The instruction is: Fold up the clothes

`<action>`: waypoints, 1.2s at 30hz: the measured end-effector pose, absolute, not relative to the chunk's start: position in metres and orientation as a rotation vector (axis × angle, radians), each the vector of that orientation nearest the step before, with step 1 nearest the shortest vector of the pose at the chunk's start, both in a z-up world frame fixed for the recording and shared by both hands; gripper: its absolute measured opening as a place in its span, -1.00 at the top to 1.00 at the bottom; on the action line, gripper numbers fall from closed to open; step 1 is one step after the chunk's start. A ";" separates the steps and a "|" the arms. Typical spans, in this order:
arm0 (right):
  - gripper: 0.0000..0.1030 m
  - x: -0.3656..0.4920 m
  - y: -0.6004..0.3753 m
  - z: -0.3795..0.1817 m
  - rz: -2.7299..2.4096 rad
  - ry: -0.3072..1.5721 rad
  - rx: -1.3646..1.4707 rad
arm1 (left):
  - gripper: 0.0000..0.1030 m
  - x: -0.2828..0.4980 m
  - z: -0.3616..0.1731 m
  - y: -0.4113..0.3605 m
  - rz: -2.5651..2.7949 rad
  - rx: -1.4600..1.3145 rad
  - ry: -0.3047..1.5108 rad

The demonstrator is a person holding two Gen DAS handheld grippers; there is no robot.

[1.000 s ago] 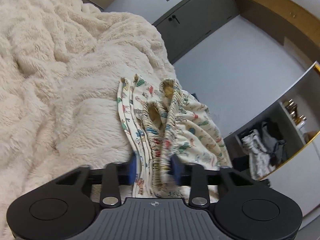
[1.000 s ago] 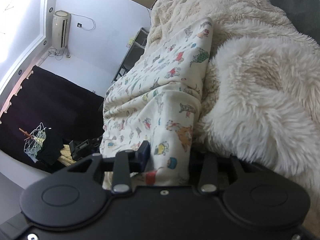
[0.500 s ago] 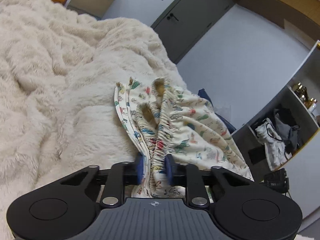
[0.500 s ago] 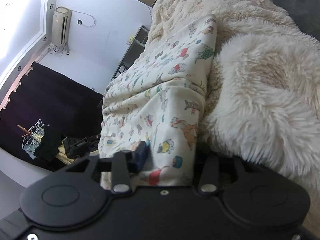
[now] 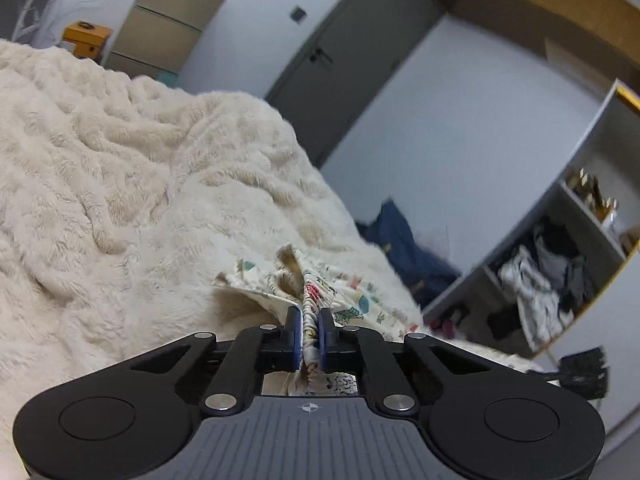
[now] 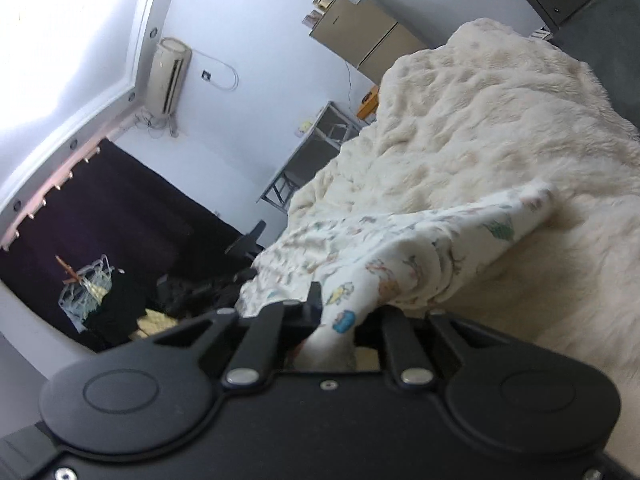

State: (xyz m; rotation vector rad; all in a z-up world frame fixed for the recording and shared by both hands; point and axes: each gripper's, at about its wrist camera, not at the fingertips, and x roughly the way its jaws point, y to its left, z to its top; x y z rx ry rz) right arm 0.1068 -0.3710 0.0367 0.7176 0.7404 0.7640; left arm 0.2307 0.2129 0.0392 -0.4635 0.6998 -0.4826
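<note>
A cream garment [image 5: 356, 300] printed with small coloured figures lies on the fluffy cream blanket [image 5: 140, 180]. In the left wrist view my left gripper [image 5: 309, 318] has its jaws closing on the gathered elastic waistband [image 5: 309, 300], which is pinched between the blue pads and lifted off the blanket. In the right wrist view the same garment [image 6: 400, 240] stretches away over the blanket [image 6: 500, 140]. My right gripper [image 6: 346, 314] has its jaws closing on a bunched end of it. The cloth hides the right finger's pad.
An open shelf unit [image 5: 540, 280] stuffed with clothes stands at the right, with a dark blue garment [image 5: 404, 240] on the floor by the bed. A grey door [image 5: 340, 60] is behind. A metal-frame table [image 6: 312, 152] and a dark curtain [image 6: 100, 220] lie beyond the bed.
Both grippers have shut on the garment and risen. The waistband and the other end have come up off the blanket, and the cloth now hangs stretched between them.
</note>
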 end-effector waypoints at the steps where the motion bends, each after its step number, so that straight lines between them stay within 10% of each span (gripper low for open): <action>1: 0.72 0.097 -0.358 0.037 0.781 0.766 0.688 | 0.83 0.230 0.038 0.214 -0.451 -0.446 0.707; 4: 0.30 0.072 -0.309 0.027 0.881 0.935 0.547 | 0.53 0.216 0.035 0.214 -0.291 -0.339 0.720; 8: 0.33 0.069 -0.295 0.034 0.889 0.921 0.499 | -0.16 0.162 0.050 0.166 -0.310 -0.059 0.623; 27: 0.58 0.104 -0.328 0.024 0.708 0.869 1.047 | -0.63 0.017 0.053 -0.122 -0.585 0.702 0.326; 30: 0.55 0.103 -0.323 0.024 0.717 0.865 1.029 | -0.47 0.022 0.030 -0.162 -0.466 0.803 0.265; 31: 0.53 0.102 -0.324 0.024 0.726 0.866 1.021 | 0.13 0.022 0.025 -0.169 -0.440 0.820 0.233; 36: 0.38 0.096 -0.341 0.024 0.794 0.878 0.986 | 0.84 0.004 0.015 -0.164 -0.469 0.810 0.172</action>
